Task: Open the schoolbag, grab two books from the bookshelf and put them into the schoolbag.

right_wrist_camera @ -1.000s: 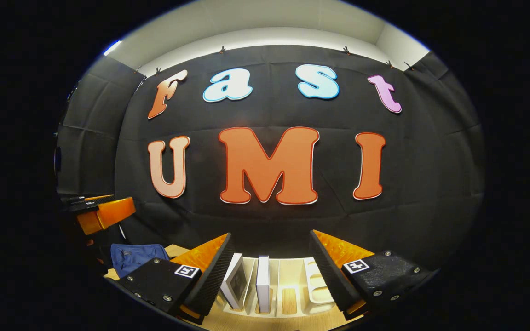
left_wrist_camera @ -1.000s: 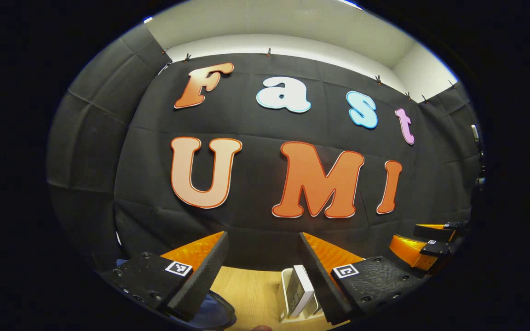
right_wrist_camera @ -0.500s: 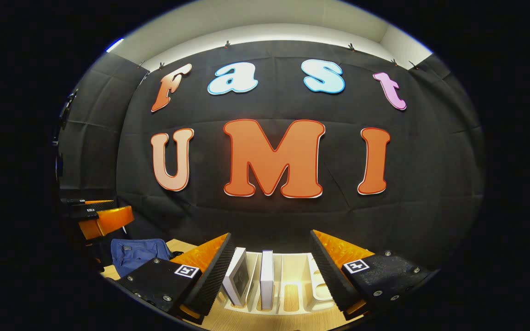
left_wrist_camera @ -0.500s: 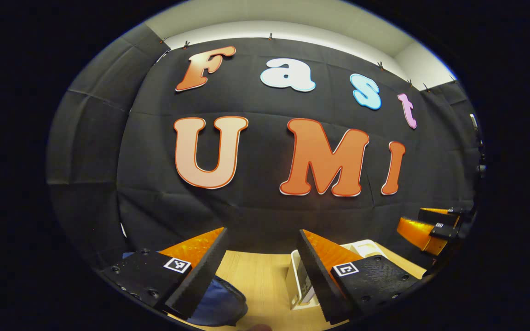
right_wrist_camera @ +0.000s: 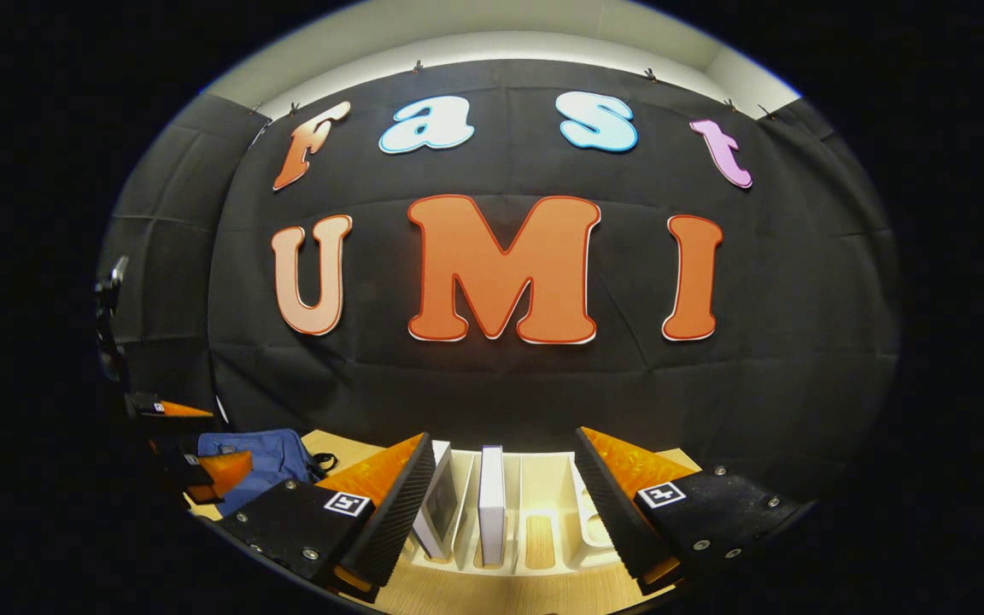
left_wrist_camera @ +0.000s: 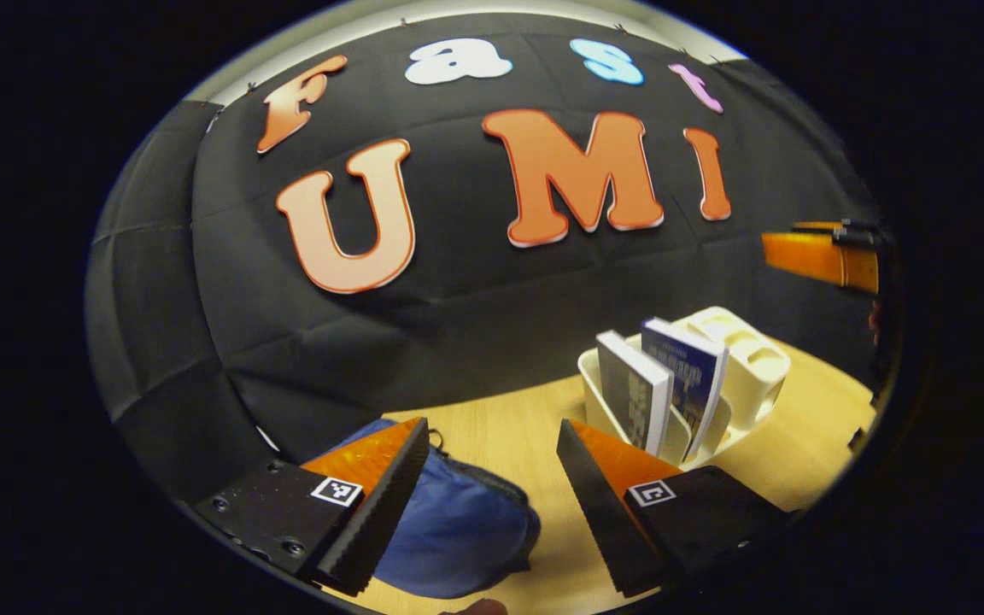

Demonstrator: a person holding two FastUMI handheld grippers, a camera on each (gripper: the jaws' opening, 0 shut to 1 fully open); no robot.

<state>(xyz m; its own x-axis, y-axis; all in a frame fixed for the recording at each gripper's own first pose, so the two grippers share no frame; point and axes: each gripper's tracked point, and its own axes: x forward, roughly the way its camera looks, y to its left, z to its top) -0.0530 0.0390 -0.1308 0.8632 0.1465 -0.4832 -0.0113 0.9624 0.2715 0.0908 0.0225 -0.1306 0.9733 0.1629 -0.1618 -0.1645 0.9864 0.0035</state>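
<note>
The pale wooden surface (left_wrist_camera: 492, 427) carries everything, with the black cloth wall rising behind it. The largest thing on it is the blue schoolbag (left_wrist_camera: 449, 530), lying slumped at the left end; in the left gripper view it sits low between and below the fingers, and its top is too poorly shown to tell whether it is open or zipped. In the right gripper view the schoolbag (right_wrist_camera: 266, 457) lies far to the left, well apart from the rack. Next in size is the cream bookshelf (left_wrist_camera: 744, 367), a slotted desktop rack standing toward the right end of the surface. Two books stand upright in its slots: a dark-covered book (left_wrist_camera: 633, 393) in the nearer slot and a blue-covered book (left_wrist_camera: 684, 376) just beside it in the next one, the two leaning slightly but not clearly touching. The farther compartments of the rack hold no books. From the right gripper view the same bookshelf (right_wrist_camera: 543, 504) lies straight ahead, with the dark-covered book (right_wrist_camera: 439, 512) and the other book, white page edges toward the camera (right_wrist_camera: 491, 504), in neighbouring slots. The left hand-held gripper (left_wrist_camera: 488, 444) has its fingers spread apart above the schoolbag, gripping nothing. The right hand-held gripper (right_wrist_camera: 505, 457) is likewise spread wide, in front of the books, clear of them.
</note>
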